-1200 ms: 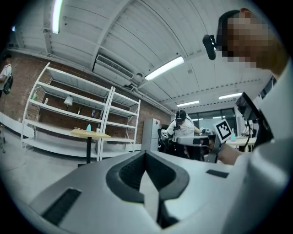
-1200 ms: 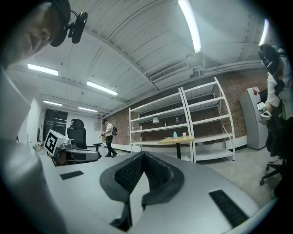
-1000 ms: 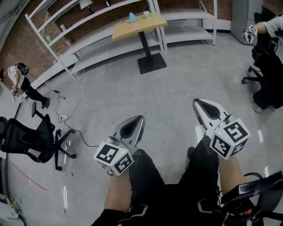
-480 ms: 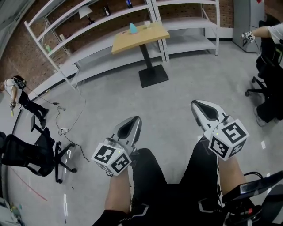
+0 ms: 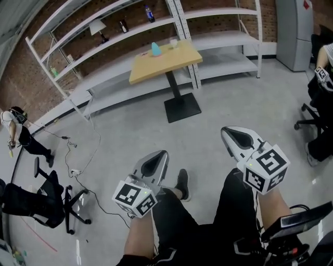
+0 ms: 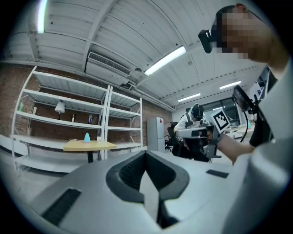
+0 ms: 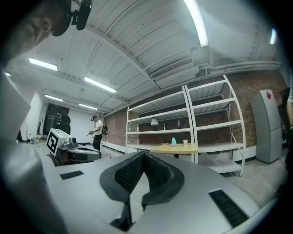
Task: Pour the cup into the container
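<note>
**Cup and container on the far table, both claws shut and empty**

We see the small white cup (image 5: 173, 44) standing on the wooden table (image 5: 166, 65) across the room. The pale blue container (image 5: 155, 49) stands just beside it, near the table's far edge. At this distance we cannot tell what either one holds.

Our left gripper (image 5: 158, 154) and right gripper (image 5: 225, 131) are held level in front of the body. They sit side by side and apart, both pointing toward the table, with their marker cubes nearest to us and our forearms below them. In the left gripper view the two jaws meet along a seam with nothing between them. The right gripper view shows the same: pads together, nothing in hold. Both are well apart from the cup and the container.

Bare grey floor (image 5: 135, 130) lies between us and the table. Behind the table runs white shelving (image 5: 104, 39) against a brick wall, carrying a lamp (image 5: 97, 27) and a bottle (image 5: 149, 13). A grey cabinet (image 5: 294, 31) stands at the right. At the left a black office chair (image 5: 39, 202) stands near a cable (image 5: 91, 130) trailing over the floor, and another person (image 5: 15, 130) stands beyond it. Our own shoe (image 5: 182, 184) shows between the grippers.
</note>
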